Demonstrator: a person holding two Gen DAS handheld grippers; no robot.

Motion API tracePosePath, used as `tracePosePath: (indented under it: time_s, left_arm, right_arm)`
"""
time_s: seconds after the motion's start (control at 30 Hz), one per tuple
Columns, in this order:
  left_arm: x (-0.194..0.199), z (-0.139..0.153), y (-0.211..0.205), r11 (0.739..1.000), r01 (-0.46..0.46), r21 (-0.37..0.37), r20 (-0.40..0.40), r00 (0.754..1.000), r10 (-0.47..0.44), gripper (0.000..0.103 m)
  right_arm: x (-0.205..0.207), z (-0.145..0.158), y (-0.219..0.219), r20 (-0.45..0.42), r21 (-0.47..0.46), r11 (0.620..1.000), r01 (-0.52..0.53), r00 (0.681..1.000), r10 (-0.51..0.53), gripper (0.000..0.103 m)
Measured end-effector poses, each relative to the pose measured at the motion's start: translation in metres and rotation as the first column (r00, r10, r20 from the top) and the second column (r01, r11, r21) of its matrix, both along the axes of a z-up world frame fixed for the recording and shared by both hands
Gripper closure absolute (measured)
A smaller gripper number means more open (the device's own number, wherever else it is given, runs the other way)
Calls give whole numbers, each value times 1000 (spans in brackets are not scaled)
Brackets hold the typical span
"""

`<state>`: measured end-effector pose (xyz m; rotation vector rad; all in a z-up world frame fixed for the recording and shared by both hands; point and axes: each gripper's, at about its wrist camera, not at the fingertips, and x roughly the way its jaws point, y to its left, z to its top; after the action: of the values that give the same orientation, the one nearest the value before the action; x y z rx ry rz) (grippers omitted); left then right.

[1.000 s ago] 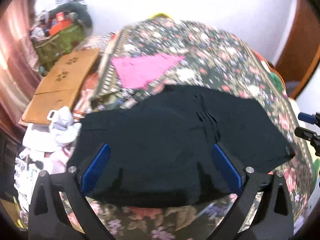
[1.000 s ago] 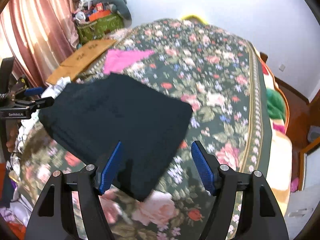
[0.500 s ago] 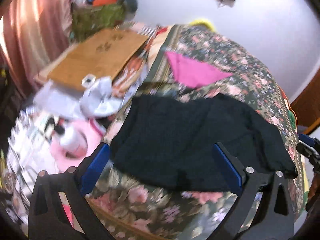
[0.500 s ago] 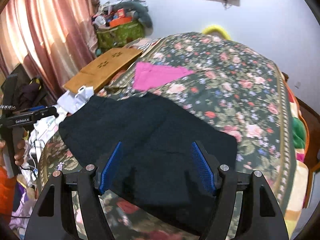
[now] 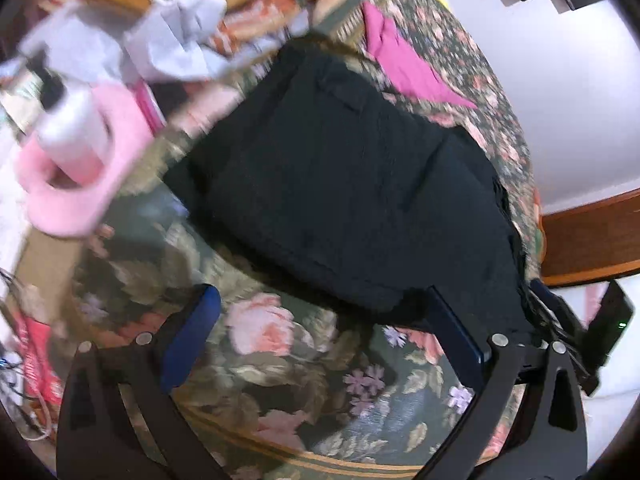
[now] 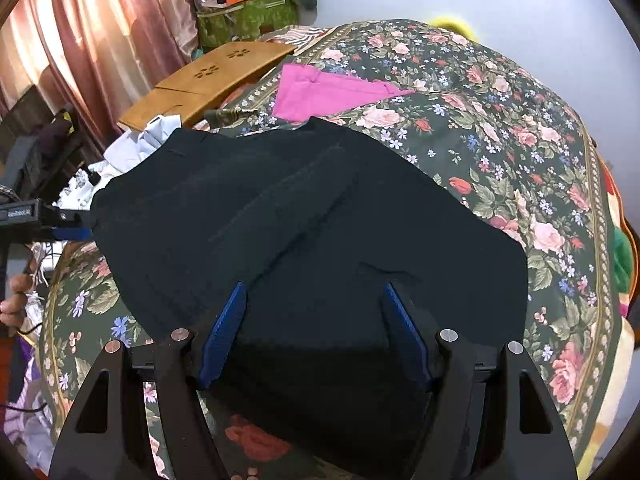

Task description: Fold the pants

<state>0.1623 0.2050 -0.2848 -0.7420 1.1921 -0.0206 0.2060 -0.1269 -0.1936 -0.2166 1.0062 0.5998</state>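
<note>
Black pants (image 6: pixel 304 240) lie spread flat on the floral bedspread (image 6: pixel 500 128), near the foot-side corner of the bed, folded into a broad dark slab with a seam line running diagonally across the top layer.

Right tongs (image 6: pixel 314 332): blue pads wide apart, released, hovering low over the near edge of the pants; the fabric fills the gap between the fingers but nothing is pinched.

Left tongs (image 5: pixel 320 344): also released, pads spread. Left pad over bare bedspread, right pad at the near hem of the pants (image 5: pixel 352 184). Whether that pad touches the cloth I cannot tell; this view is motion-blurred. In the right wrist view the left tongs (image 6: pixel 66 226) show at the far left edge, beside the pants' corner.

Surroundings: a magenta garment (image 6: pixel 328 92) lies flat on the bed beyond the pants, just apart from them. Off the bed's side sit a wooden board (image 6: pixel 208 76), crumpled white cloth (image 6: pixel 140 140), a pink ring-shaped item (image 5: pixel 80 176) with a white bottle (image 5: pixel 70 128) in it. Pink curtain (image 6: pixel 80 40) behind.
</note>
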Motion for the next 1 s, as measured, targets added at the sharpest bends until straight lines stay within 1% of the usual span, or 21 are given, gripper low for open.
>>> tracePosePath:
  time_s: [0.1, 0.2, 0.27, 0.4, 0.43, 0.47, 0.5, 0.57, 0.6, 0.67, 0.7, 0.73, 0.83, 0.9, 0.93, 1.0]
  left_arm:
    - [3, -4, -1, 999, -8, -31, 9, 1000, 9, 0]
    - [10, -10, 1, 996, -17, -85, 13, 1000, 19, 0]
    - [19, -15, 2, 996, 0, -92, 19, 1000, 2, 0]
    - [38, -22, 5, 995, 8, -98, 8, 1000, -7, 0]
    - [43, -23, 6, 995, 8, -95, 7, 1000, -7, 1]
    - [47, -24, 7, 996, 7, -86, 5, 1000, -6, 8]
    - [50, -24, 6, 998, 7, -66, 0, 1000, -7, 13]
    - [55, -22, 5, 1000, 10, 1, -15, 1000, -10, 38]
    - [56, -20, 5, 999, 3, 40, -16, 1000, -2, 45]
    - [55, -17, 7, 996, -18, 93, -12, 1000, 19, 64]
    - [54, -14, 8, 994, -26, 108, -1, 1000, 26, 67]
    - [52, -11, 8, 992, -31, 125, 10, 1000, 30, 73]
    - [50, 7, 2, 974, -23, 223, 43, 999, 14, 77]
    - [52, 25, -7, 949, -9, 315, 67, 998, -13, 79]
    - [53, 38, -15, 925, -1, 381, 87, 996, -35, 81]
    - [55, 57, -25, 888, 4, 460, 120, 991, -67, 82]
  right_arm:
    - [1, -2, 0, -13, 11, 1000, 0, 1000, 0, 36]
    - [2, -3, 0, -23, 22, 1000, -2, 1000, 3, 36]
    - [1, -4, 1, -23, 27, 1000, -4, 1000, 5, 36]
    - [2, -5, 0, -26, 37, 999, -4, 1000, 5, 36]
    - [3, -5, -1, -29, 41, 999, -3, 1000, 4, 36]
    - [3, -5, -1, -30, 42, 999, -3, 1000, 4, 36]
    - [3, -5, -1, -30, 42, 999, -3, 1000, 4, 36]
    - [3, -5, -2, -31, 43, 999, -3, 1000, 4, 36]
    - [4, -5, -2, -33, 45, 999, 0, 999, 2, 36]
    - [4, -5, -3, -37, 50, 999, 4, 999, -2, 36]
    - [4, -4, -4, -40, 55, 998, 8, 999, -6, 36]
    - [4, -4, -4, -42, 59, 998, 14, 999, -11, 36]
    - [3, 1, -10, -48, 75, 996, 47, 998, -43, 36]
    - [1, 5, -18, -43, 81, 995, 64, 997, -61, 36]
    - [0, 9, -24, -36, 87, 993, 76, 997, -73, 36]
    - [-2, 13, -37, -29, 99, 990, 98, 995, -96, 36]
